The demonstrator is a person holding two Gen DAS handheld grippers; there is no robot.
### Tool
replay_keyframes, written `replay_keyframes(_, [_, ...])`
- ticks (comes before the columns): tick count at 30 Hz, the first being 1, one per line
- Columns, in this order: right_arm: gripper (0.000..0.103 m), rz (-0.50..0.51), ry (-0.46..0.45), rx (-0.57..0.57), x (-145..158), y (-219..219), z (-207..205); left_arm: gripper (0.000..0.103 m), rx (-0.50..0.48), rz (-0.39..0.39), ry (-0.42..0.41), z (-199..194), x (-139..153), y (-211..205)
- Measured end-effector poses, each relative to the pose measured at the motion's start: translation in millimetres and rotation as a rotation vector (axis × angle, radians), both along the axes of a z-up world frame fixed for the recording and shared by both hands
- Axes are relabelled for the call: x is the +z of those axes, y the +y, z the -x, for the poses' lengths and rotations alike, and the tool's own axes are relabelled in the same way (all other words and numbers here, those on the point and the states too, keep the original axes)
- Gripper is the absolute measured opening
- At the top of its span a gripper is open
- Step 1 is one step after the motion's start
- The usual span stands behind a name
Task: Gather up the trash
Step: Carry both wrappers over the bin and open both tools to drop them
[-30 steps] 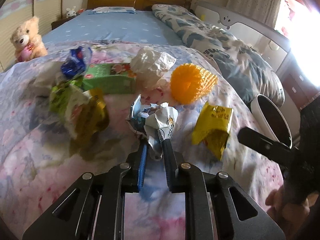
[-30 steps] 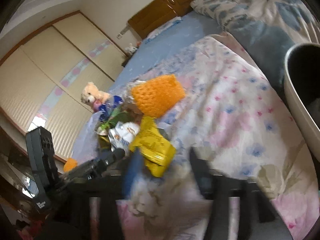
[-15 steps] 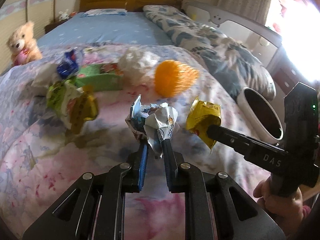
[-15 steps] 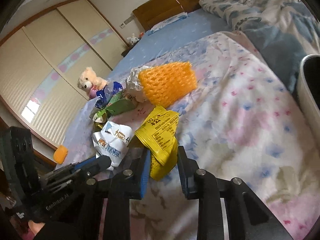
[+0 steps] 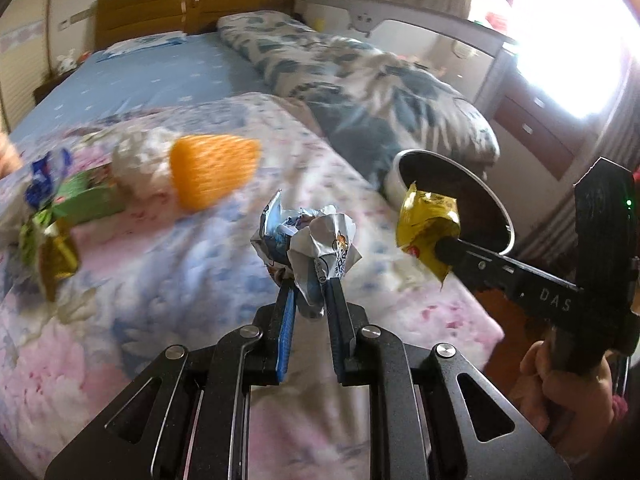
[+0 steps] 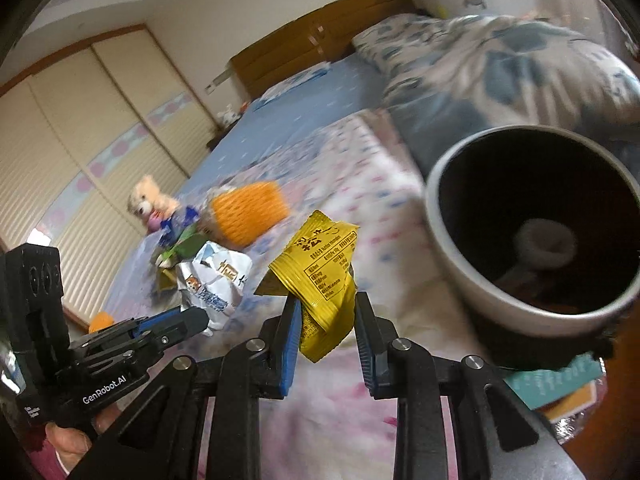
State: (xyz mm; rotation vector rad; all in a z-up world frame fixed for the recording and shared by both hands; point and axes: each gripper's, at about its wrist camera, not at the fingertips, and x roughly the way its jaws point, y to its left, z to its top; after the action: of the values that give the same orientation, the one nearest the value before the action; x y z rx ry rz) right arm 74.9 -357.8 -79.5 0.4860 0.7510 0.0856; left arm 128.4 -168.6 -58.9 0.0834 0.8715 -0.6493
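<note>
My left gripper (image 5: pixel 310 286) is shut on a crumpled white and blue wrapper (image 5: pixel 310 240) and holds it above the floral bedspread; both also show in the right wrist view, the gripper (image 6: pixel 192 318) and the wrapper (image 6: pixel 216 280). My right gripper (image 6: pixel 326 300) is shut on a yellow snack packet (image 6: pixel 322 276) and holds it in the air beside the rim of a white bin (image 6: pixel 472 280) with a dark inside. In the left wrist view the right gripper (image 5: pixel 444 246) holds the yellow packet (image 5: pixel 426 226) in front of the bin (image 5: pixel 398 188).
More trash lies on the bedspread (image 5: pixel 160 260) at left: an orange foam net (image 5: pixel 212 170), a white crumpled paper (image 5: pixel 136 164), a green packet (image 5: pixel 84 200), a blue wrapper (image 5: pixel 44 178), a gold wrapper (image 5: pixel 56 258). A teddy bear (image 6: pixel 150 202) sits further back. A folded quilt (image 5: pixel 380 92) lies behind the bin.
Both grippers have swung right toward the bin with their wrappers. The yellow packet has been lifted off the bedspread and now hangs by the bin's rim.
</note>
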Motion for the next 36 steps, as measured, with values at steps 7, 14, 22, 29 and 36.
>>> replay_keyframes(7, [0.026,0.003,-0.007,-0.108,4.1,-43.8,26.3,0.014,-0.077,-0.003,-0.021,10.1,8.6,-39.0])
replay_keyframes(14, [0.026,-0.002,-0.010,-0.196,4.7,-82.1,46.7,0.014,-0.149,-0.017,-0.050,14.9,17.1,-79.4])
replay_keyframes(22, [0.026,-0.011,-0.012,-0.245,5.6,-107.4,52.9,0.014,-0.190,-0.020,-0.046,11.9,20.0,-115.2])
replay_keyframes(29, [0.026,-0.013,-0.009,-0.261,4.9,-125.0,47.6,0.014,-0.212,-0.032,-0.040,4.9,18.0,-141.6])
replay_keyframes(36, [0.026,-0.004,-0.001,-0.264,4.8,-138.0,37.9,0.014,-0.225,-0.043,-0.033,-3.4,14.0,-161.5])
